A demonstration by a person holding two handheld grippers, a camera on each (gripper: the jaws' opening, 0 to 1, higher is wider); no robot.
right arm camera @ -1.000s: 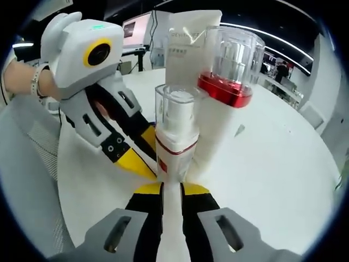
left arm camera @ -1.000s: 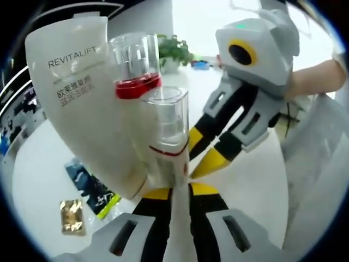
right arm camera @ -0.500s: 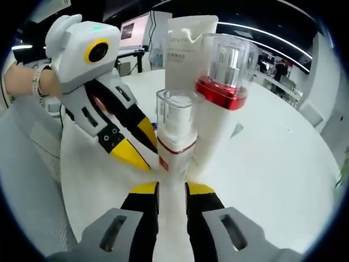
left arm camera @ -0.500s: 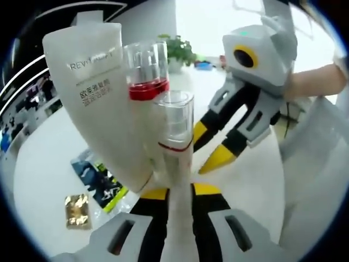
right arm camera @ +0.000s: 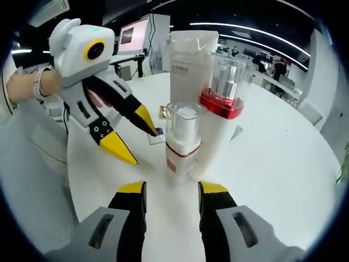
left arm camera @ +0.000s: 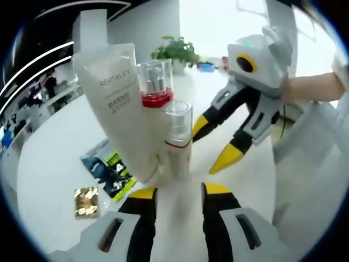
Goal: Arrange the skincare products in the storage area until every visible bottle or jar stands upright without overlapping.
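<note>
1. Skincare bottles stand upright on the white table: a small clear-capped pump bottle in front, a red-collared bottle and a tall white tube touching close behind it.
2. Straight ahead of the right gripper, the small bottle stands long axis vertical, just beyond the fingertips; the left gripper sits about as near from the opposite side.
3. Both claws are spread and empty, touching no bottle.
4. Judged from here, the cluster crowds together, so separating it may be next.
5. Flat packets lie nearby.
</note>
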